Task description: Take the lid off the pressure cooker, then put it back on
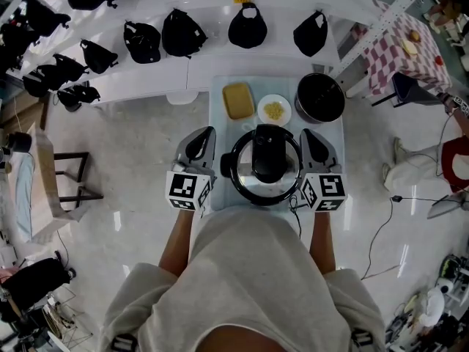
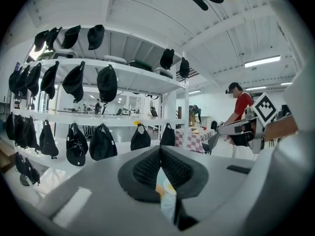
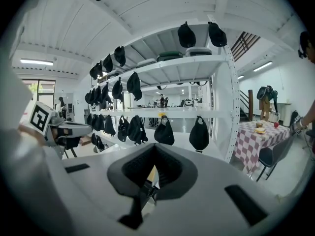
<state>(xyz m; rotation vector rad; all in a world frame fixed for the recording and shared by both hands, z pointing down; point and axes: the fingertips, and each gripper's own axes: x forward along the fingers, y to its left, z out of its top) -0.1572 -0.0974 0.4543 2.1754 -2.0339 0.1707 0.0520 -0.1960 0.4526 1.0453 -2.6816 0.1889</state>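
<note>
The pressure cooker (image 1: 249, 185) stands on a small pale table (image 1: 220, 123) right in front of me, with its lid and black lid handle (image 1: 269, 152) on top. My left gripper (image 1: 204, 135) sits just left of the cooker and my right gripper (image 1: 308, 135) just right of it, both pointing away from me. In the left gripper view the dark pads (image 2: 147, 168) meet with nothing between them. The right gripper view shows its pads (image 3: 170, 168) closed together the same way. Neither gripper holds the cooker or the lid.
Behind the cooker lie a yellow block on a tray (image 1: 238, 100), a white plate of yellow food (image 1: 274, 110) and an open black pot (image 1: 319, 97). White shelves with black caps and bags (image 1: 183, 31) stand beyond. A checkered table (image 1: 403, 46) is at the far right.
</note>
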